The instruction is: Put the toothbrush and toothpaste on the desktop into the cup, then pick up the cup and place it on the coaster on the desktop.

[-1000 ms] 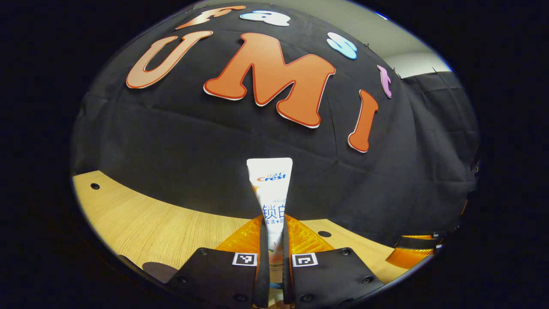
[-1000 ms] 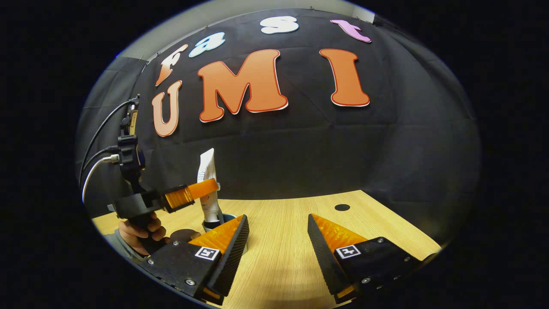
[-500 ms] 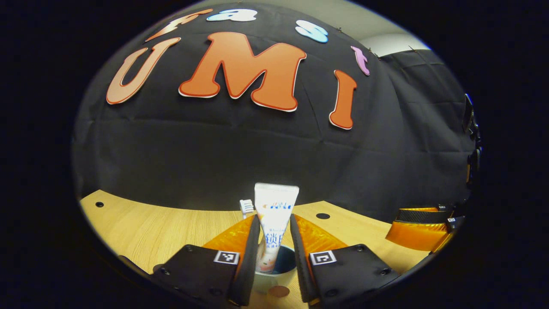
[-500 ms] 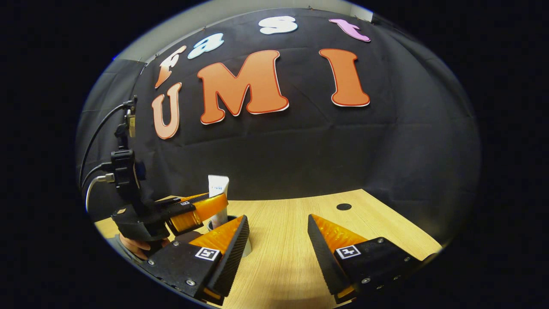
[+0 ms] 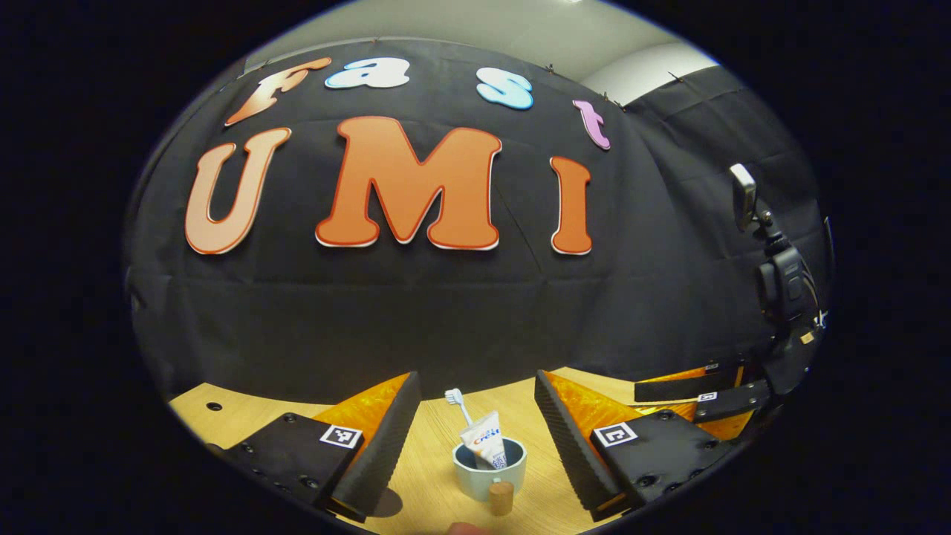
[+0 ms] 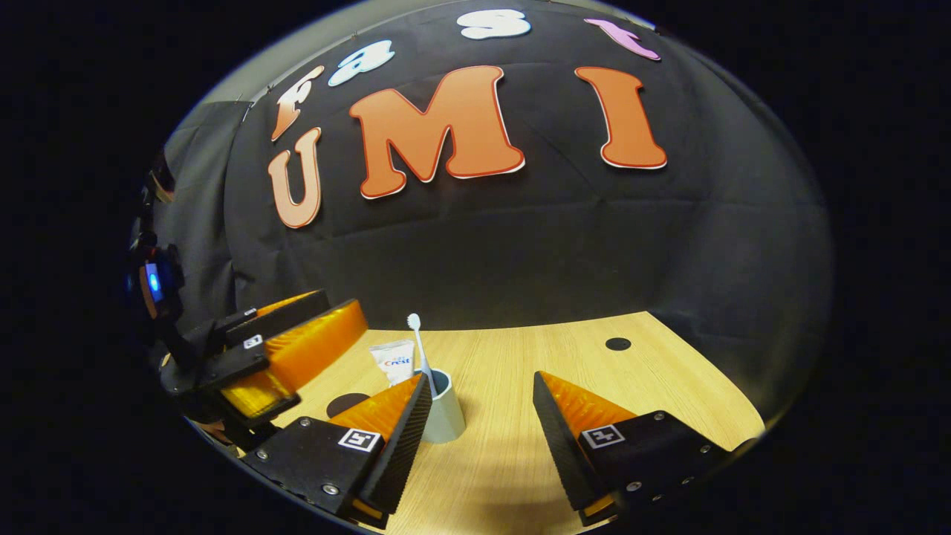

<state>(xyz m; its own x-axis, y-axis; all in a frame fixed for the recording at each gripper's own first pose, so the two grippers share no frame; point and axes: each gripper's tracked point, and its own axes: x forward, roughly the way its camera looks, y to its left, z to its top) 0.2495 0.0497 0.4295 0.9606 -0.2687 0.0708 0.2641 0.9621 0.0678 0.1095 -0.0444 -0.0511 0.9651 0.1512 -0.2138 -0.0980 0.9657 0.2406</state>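
- Toothbrush (image 5: 458, 405) and toothpaste (image 5: 484, 440) were stood in the cup (image 5: 489, 470) on the tabletop (image 6: 565, 364).
- Left gripper (image 5: 475, 438) jaws were held open, empty.
- Right gripper (image 6: 481, 431) jaws were held open, empty.

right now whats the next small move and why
Probably bring the right tongs left around the cup and close. The toothbrush and toothpaste already stand in it, both tongs are open, and the cup is off the coaster.
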